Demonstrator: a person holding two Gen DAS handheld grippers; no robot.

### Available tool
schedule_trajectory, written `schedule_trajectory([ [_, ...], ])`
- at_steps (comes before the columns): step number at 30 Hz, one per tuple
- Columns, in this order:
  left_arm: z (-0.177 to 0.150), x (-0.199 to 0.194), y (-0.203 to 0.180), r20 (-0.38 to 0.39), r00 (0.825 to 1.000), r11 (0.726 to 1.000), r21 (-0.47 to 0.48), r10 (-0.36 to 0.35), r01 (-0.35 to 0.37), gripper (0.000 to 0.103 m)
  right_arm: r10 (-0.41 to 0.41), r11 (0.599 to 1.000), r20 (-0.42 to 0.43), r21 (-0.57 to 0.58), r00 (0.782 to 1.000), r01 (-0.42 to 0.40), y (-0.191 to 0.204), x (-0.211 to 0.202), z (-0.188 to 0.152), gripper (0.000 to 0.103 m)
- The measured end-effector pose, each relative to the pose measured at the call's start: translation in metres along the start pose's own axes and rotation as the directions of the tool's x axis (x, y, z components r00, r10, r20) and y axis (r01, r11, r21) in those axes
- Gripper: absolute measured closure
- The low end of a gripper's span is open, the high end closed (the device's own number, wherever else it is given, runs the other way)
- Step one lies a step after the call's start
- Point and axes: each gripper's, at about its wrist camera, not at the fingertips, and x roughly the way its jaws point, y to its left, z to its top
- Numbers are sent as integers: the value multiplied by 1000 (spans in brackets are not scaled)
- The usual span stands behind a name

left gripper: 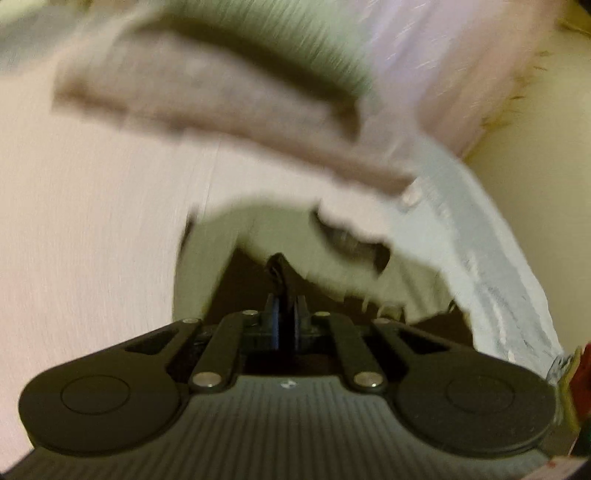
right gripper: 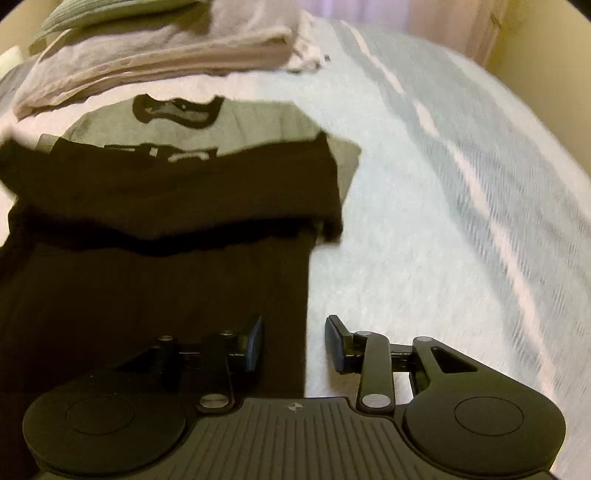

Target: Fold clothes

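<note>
A grey and black shirt (right gripper: 207, 129) lies flat on the bed, its black collar toward the far end. A black fold (right gripper: 166, 192) lies across its middle, with more black cloth nearer me. My right gripper (right gripper: 295, 341) is open and low over the right edge of that black cloth, one finger on each side of the edge. In the blurred left wrist view, my left gripper (left gripper: 286, 314) is shut on a pinch of the shirt's black cloth (left gripper: 277, 264), and the grey part (left gripper: 229, 236) spreads out beyond it.
A stack of folded pinkish clothes (right gripper: 159, 55) with a green striped piece (right gripper: 103, 11) on top sits at the far end of the bed. The pale bedcover (right gripper: 443, 203) stretches to the right. A cream wall (left gripper: 535, 166) borders the bed.
</note>
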Motion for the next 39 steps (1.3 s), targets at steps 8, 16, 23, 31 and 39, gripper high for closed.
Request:
schedule_trajectory([
  [8,-18,68,60,-118,969,973,95,219,-209,98,-7,997,6,-72,1000,8,3,46,28,69],
  [16,-6,61,54,-72,979,981,62,189,-184,87,27,994,49,-103,998,-22,4,38,49,69],
  [23,-12,72,54,-145,961,969,109,236,-222,79,23,997,-28,-78,999,-26,-14,83,58,66],
  [31,13,37,58,-17,987,987,16,161,-161,79,171,977,133,103,976,-185,-45,35,93,66],
  [39,2,97,31,-127,984,986,132,123,-106,79,165,968,39,187,986,-169,-62,144,127,72],
])
